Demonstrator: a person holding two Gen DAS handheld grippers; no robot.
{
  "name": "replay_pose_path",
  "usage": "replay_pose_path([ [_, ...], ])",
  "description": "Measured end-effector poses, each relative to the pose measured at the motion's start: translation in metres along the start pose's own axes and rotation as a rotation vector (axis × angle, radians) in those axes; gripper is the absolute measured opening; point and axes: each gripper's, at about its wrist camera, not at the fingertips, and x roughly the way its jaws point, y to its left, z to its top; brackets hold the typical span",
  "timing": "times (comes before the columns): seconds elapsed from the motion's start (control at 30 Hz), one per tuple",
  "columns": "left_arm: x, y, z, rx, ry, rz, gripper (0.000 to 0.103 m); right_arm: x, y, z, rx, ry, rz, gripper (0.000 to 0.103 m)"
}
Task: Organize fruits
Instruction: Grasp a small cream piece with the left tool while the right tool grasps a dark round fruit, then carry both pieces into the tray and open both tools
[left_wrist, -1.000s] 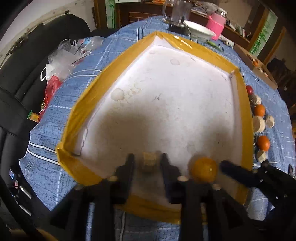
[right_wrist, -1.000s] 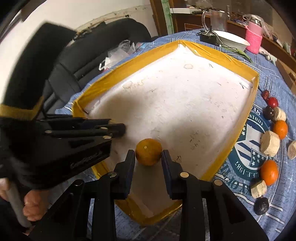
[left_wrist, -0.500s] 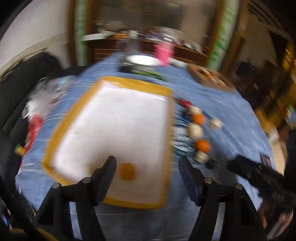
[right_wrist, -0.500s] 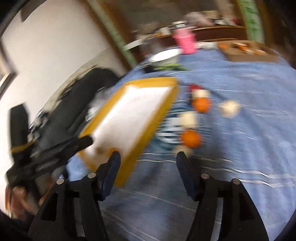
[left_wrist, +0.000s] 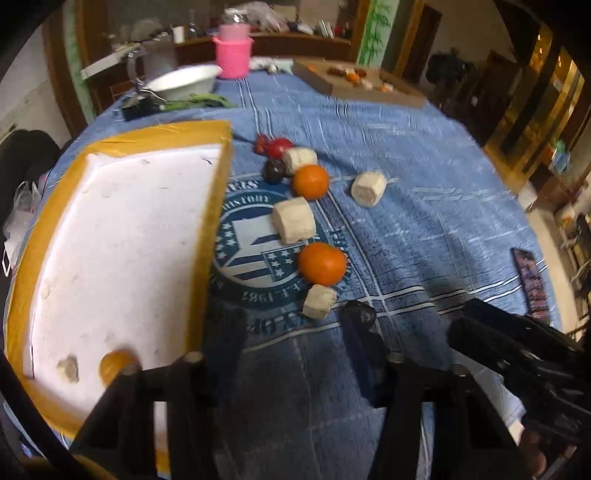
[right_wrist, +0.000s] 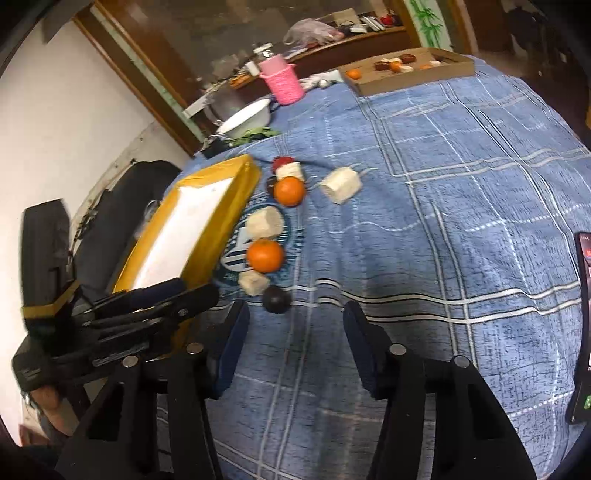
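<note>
I am working both claws over the blue cloth (right_wrist: 424, 177), just beside the yellow-rimmed tray (left_wrist: 212, 206), which I am using as my marker. The left gripper (left_wrist: 291, 332) is narrowing its jaws with nothing between them but cloth. The right gripper (right_wrist: 295, 325) is narrowing too, also holding nothing; the dark fruit (right_wrist: 276, 299) is lying just ahead of its left finger, not between the pads.

Inside the tray, at its near corner, an orange fruit (left_wrist: 114, 363) and a pale chunk (left_wrist: 68, 368) are already lying. The rest are waiting in a line beside the tray's right wall: the near orange (left_wrist: 322, 263), a small pale piece (left_wrist: 319, 301) touching it, a bigger pale block (left_wrist: 294, 224), the far orange (left_wrist: 310, 181), and red and dark fruit beyond.

To do this well, I am thinking I should widen the right claw again before reaching, centre it on the dark fruit, and come down steeply so it is not rolling away. The neighbouring pale piece is sitting close, so I am wary of nudging it.

The cloth is wrinkled and printed with a round crest. Beyond the tray a white bowl (left_wrist: 181, 83), a pink basket (left_wrist: 233, 55) and a cardboard tray (right_wrist: 410, 74) of more fruit are standing; a phone (left_wrist: 532, 282) is lying well off to the right.
</note>
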Motion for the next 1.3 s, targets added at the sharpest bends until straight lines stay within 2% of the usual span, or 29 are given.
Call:
replay_pose_path([
  [0.1,0.017,-0.007,0.005,0.018,0.035,-0.003,0.041,0.003,-0.010,0.000,0.009,0.011,-0.006,0.048],
  [0.17,0.022,-0.009,0.007,0.018,0.041,-0.030,0.041,0.006,-0.012,-0.001,0.015,0.020,-0.002,0.048],
  [0.2,0.023,-0.011,0.009,0.019,0.044,-0.033,0.037,0.008,-0.013,-0.001,0.014,0.025,0.001,0.048],
  [0.27,0.026,-0.017,0.011,0.036,0.057,-0.030,0.021,0.010,-0.011,-0.001,0.008,0.028,0.006,0.047],
  [0.47,0.017,-0.009,0.003,0.018,0.053,-0.042,0.020,0.017,0.000,0.003,-0.026,0.045,0.016,0.047],
  [0.67,-0.022,0.025,-0.012,-0.088,0.018,-0.106,0.020,0.032,0.020,0.007,-0.089,0.071,0.035,0.039],
  [0.83,-0.050,0.053,-0.019,-0.169,-0.031,-0.135,0.020,0.060,0.032,0.006,-0.122,0.124,-0.002,0.032],
  [0.9,-0.059,0.063,-0.020,-0.191,-0.051,-0.117,0.020,0.071,0.033,0.004,-0.133,0.141,-0.059,0.028],
  [1.03,-0.074,0.090,-0.023,-0.240,-0.085,-0.105,0.020,0.076,0.039,0.001,-0.165,0.135,-0.100,0.022],
  [1.3,-0.091,0.150,-0.028,-0.378,-0.145,-0.039,0.020,0.054,0.060,-0.004,-0.180,0.099,-0.032,0.020],
])
